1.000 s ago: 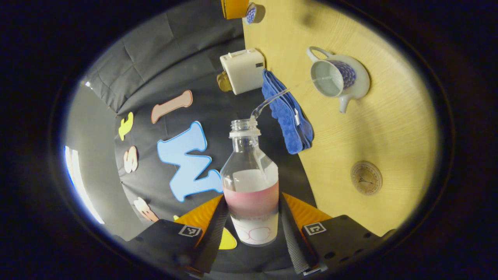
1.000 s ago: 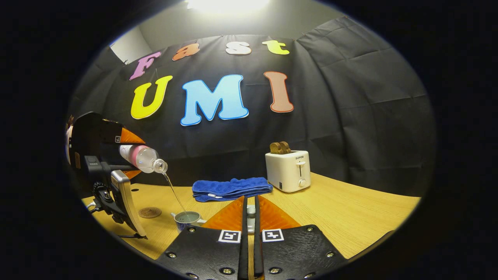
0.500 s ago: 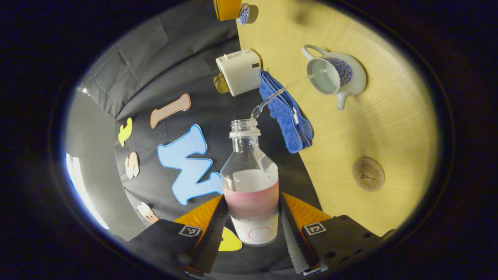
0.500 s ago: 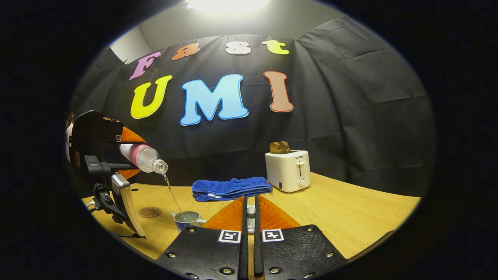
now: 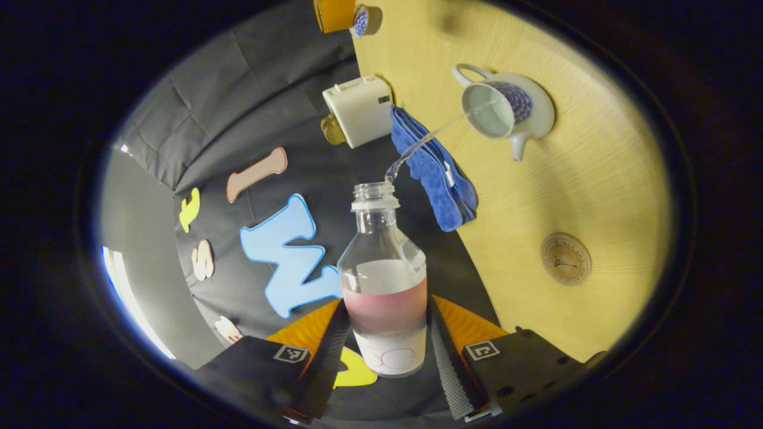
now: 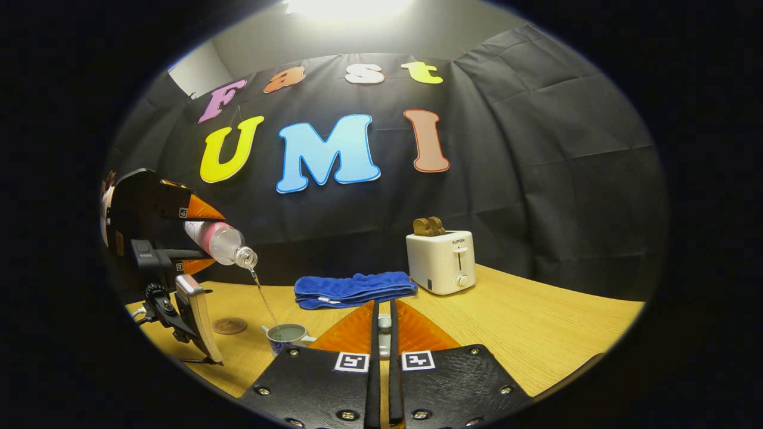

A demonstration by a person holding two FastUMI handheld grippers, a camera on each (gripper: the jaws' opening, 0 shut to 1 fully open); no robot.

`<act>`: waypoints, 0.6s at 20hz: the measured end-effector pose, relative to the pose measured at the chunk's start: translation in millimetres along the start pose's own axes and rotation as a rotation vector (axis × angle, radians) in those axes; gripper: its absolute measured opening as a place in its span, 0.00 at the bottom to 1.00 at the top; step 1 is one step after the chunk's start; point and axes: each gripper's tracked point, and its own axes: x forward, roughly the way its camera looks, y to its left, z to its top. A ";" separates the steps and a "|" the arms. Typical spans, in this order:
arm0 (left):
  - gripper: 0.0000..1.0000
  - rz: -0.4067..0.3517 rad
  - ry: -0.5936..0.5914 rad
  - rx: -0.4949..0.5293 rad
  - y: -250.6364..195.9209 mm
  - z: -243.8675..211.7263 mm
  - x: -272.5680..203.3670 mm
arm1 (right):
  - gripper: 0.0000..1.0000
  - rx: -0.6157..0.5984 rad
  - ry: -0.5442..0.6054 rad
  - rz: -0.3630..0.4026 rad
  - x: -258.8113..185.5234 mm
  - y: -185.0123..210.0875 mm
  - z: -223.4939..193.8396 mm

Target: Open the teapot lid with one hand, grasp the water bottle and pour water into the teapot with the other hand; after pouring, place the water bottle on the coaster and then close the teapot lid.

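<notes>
Left gripper [image 5: 387,333] clamped on water bottle [image 5: 384,280], both fingers pressing its labelled lower body. Bottle uncapped, tipped over w/ neck pointing down toward table [image 5: 596,179], part full. Thin stream of water [image 5: 429,140] leaving the mouth, arcing across blue towel [image 5: 435,170] in the left gripper view and landing in open teapot [image 5: 506,110]. Teapot upright on table, lid off, water visible inside, handle toward the far side, spout toward coaster [image 5: 565,258]. Coaster flat on table, bare, well apart from teapot.

Right gripper [image 6: 382,333] held above table nr teapot; fingers close together on a small pale thing [image 6: 384,325], prob. teapot lid, too hidden to be sure. At top edge of left gripper view, a blue-patterned lid [image 5: 360,19] sits at the tip of the right gripper.

In right gripper view: left gripper [image 6: 199,238] high at left, bottle [image 6: 220,243] slanting down, stream [image 6: 262,295] dropping into teapot [image 6: 288,336] just in front of right gripper's body. Coaster [image 6: 229,325] left of teapot, apart from it.

Also on table: folded blue towel [image 6: 353,288] behind teapot, white toaster [image 6: 442,261] w/ toast in slot, just beside towel's end. Black stand w/ a device [image 6: 191,316] at left, below left gripper.
</notes>
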 end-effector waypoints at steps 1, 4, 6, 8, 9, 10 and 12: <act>0.86 0.000 0.000 0.004 -0.2 -0.1 0.5 | 0.06 0.000 0.000 0.001 -0.2 0.2 -0.2; 0.86 -0.001 0.002 0.017 0.8 -1.3 0.2 | 0.06 0.001 0.000 0.002 0.4 0.7 0.5; 0.86 -0.002 0.003 0.027 1.1 -1.3 1.4 | 0.06 0.002 -0.001 0.001 -0.1 0.8 0.8; 0.87 -0.003 0.004 0.037 1.1 -1.9 1.4 | 0.05 0.001 -0.002 0.001 -0.1 0.0 0.6; 0.86 -0.003 0.004 0.043 1.8 -1.8 1.4 | 0.06 0.001 -0.001 0.002 -0.1 0.6 0.6; 0.86 -0.003 0.004 0.046 1.0 -1.4 0.8 | 0.06 0.002 -0.001 0.003 -0.1 0.6 0.7; 0.86 -0.003 0.002 0.055 1.9 -0.8 0.8 | 0.06 0.002 0.000 0.003 -0.5 1.1 0.7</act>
